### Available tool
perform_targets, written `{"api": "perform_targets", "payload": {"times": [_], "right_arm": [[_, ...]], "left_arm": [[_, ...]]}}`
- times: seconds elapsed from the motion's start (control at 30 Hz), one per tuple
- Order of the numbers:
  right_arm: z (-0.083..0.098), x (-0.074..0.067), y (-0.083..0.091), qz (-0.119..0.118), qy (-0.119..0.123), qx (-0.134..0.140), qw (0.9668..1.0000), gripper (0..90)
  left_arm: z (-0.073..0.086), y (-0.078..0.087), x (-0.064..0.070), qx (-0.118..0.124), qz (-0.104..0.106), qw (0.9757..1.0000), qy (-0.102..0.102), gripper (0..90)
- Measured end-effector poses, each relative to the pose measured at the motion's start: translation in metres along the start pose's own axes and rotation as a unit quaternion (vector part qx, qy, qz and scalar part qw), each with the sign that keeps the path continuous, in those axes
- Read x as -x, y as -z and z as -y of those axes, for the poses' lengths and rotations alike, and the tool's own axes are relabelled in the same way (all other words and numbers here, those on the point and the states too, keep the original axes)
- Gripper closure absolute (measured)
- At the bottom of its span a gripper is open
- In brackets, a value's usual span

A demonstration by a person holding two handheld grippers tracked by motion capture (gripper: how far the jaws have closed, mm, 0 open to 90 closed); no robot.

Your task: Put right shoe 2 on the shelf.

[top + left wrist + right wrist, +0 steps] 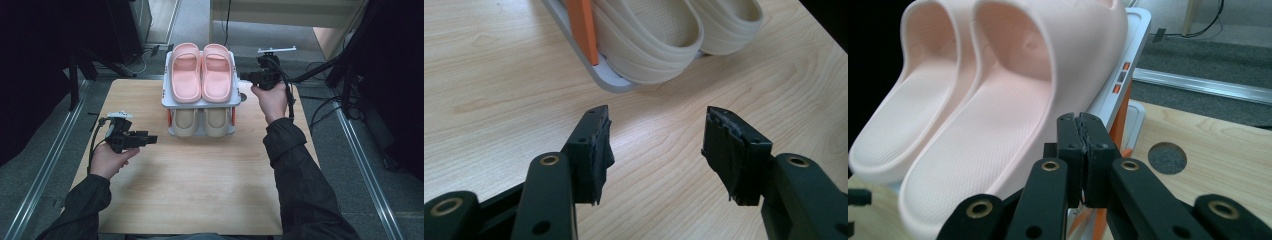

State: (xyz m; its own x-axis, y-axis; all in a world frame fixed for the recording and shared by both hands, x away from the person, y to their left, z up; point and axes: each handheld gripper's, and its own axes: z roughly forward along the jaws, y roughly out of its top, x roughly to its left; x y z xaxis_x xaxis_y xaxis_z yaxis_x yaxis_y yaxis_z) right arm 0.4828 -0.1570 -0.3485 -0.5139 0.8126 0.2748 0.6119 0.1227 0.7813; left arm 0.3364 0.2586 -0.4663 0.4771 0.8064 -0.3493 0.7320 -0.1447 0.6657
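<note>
A grey two-level shoe rack [200,102] with orange posts stands at the far middle of the wooden table [200,180]. A pair of pink slippers [201,72] lies on its top shelf, a pair of cream slippers [200,121] on the lower one. My right gripper [243,76] is shut with nothing between its jaws, just right of the rack's top shelf beside the pink slippers [973,110]. My left gripper [152,139] stands open and empty over the table, left of the rack's front, pointing at the cream slippers [664,35].
A round hole [1167,158] is cut in the table to the right of the rack [1128,65]. Metal rails run along both sides of the table. Cables and dark stands lie on the floor at the right.
</note>
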Motion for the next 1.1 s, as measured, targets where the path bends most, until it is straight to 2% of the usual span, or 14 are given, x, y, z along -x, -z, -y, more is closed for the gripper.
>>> {"api": "perform_targets", "payload": {"times": [0.23,0.43,0.6,0.7,1.1], "right_arm": [[0.021,-0.003,0.021,-0.012,0.022,0.006,0.9997,86.9],[0.046,-0.003,0.034,-0.031,0.027,0.006,0.9991,83.5],[0.064,-0.006,0.039,-0.041,0.037,0.003,0.9985,81.4],[0.076,-0.009,0.041,-0.048,0.044,0.011,0.9978,80.2],[0.121,-0.012,0.038,-0.061,0.051,0.007,0.9968,74.1]], "left_arm": [[-0.003,-0.001,0.002,0.001,0.000,1.0000,-0.002,43.4],[-0.004,-0.002,0.003,0.000,0.001,1.0000,-0.004,43.0],[-0.005,-0.004,0.003,0.003,0.002,1.0000,-0.005,42.8],[-0.005,-0.005,0.003,0.002,0.003,1.0000,-0.004,42.5],[-0.010,-0.012,0.007,-0.004,0.008,0.9999,-0.009,41.7]]}}
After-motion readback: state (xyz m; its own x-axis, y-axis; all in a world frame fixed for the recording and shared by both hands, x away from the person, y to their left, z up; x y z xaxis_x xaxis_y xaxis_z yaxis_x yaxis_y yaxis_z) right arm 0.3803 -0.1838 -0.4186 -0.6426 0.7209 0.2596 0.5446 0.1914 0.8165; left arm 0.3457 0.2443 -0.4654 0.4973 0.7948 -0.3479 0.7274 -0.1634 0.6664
